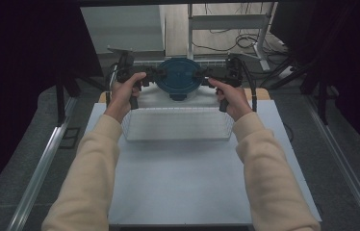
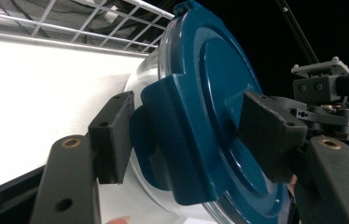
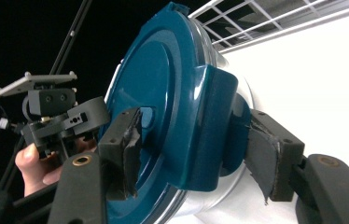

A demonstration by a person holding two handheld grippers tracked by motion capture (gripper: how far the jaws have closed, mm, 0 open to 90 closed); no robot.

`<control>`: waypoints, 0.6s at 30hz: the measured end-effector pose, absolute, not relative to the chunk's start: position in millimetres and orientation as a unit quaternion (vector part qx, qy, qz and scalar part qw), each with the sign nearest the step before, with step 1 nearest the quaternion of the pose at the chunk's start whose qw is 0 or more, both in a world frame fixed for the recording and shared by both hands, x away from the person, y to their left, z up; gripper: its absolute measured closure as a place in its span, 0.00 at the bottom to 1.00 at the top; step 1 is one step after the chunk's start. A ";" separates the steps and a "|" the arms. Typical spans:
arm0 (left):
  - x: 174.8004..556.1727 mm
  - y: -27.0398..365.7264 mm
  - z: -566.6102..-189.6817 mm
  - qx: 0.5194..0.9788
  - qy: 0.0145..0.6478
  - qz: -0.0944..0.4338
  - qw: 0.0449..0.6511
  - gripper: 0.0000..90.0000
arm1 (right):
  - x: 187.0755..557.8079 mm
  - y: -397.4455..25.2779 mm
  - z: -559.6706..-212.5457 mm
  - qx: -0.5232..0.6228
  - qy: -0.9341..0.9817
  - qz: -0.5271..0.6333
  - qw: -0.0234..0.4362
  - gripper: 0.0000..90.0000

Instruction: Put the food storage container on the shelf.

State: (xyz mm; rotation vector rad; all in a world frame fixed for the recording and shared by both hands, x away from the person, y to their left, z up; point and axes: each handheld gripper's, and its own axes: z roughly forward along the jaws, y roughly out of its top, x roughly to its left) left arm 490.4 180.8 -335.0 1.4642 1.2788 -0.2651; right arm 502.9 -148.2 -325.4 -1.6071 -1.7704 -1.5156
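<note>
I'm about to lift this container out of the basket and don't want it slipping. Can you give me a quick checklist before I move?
1. Left hand-held gripper straddles the latch tab on the blue lid: ok.
2. Right hand-held gripper straddles the opposite tab: ok.
3. Pads pressed firmly on both tabs: cannot tell.
4. Lid seated on the clear container: ok.
5. Container above the white wire basket: ok.
6. Latches locked: cannot tell.

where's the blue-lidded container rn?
High view: the container is at the table's far centre, above the far edge of the wire basket, with the left gripper and right gripper at its lid's side clips.
</note>
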 end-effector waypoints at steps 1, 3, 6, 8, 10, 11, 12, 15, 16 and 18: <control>491.3 180.4 -336.1 0.621 0.543 -0.113 0.554 0.40 | 503.4 -148.0 -326.2 -0.564 -0.616 -0.527 0.156 0.44; 492.7 180.0 -338.2 0.619 0.543 -0.115 0.556 0.38 | 504.4 -147.6 -328.3 -0.568 -0.613 -0.526 0.157 0.43; 493.1 180.4 -339.0 0.619 0.540 -0.116 0.558 0.38 | 504.2 -147.6 -328.9 -0.568 -0.611 -0.529 0.156 0.43; 492.4 180.5 -339.2 0.619 0.540 -0.114 0.559 0.38 | 504.0 -147.8 -329.3 -0.565 -0.613 -0.530 0.154 0.42; 490.0 179.8 -337.4 0.621 0.541 -0.099 0.558 0.36 | 502.3 -145.4 -327.8 -0.564 -0.618 -0.529 0.140 0.38; 488.5 179.8 -335.5 0.622 0.542 -0.089 0.558 0.33 | 500.1 -143.2 -325.8 -0.566 -0.622 -0.527 0.120 0.34; 486.8 179.9 -333.4 0.620 0.542 -0.080 0.561 0.30 | 496.8 -141.5 -322.6 -0.565 -0.624 -0.530 0.101 0.30; 479.4 180.6 -326.6 0.627 0.540 -0.041 0.561 0.25 | 485.8 -139.7 -309.8 -0.552 -0.630 -0.545 0.038 0.22; 476.0 180.3 -324.4 0.634 0.536 -0.026 0.557 0.24 | 482.3 -139.6 -306.4 -0.547 -0.635 -0.545 0.021 0.19; 467.9 180.1 -320.3 0.648 0.530 0.003 0.547 0.23 | 476.0 -141.4 -301.9 -0.533 -0.651 -0.540 -0.003 0.18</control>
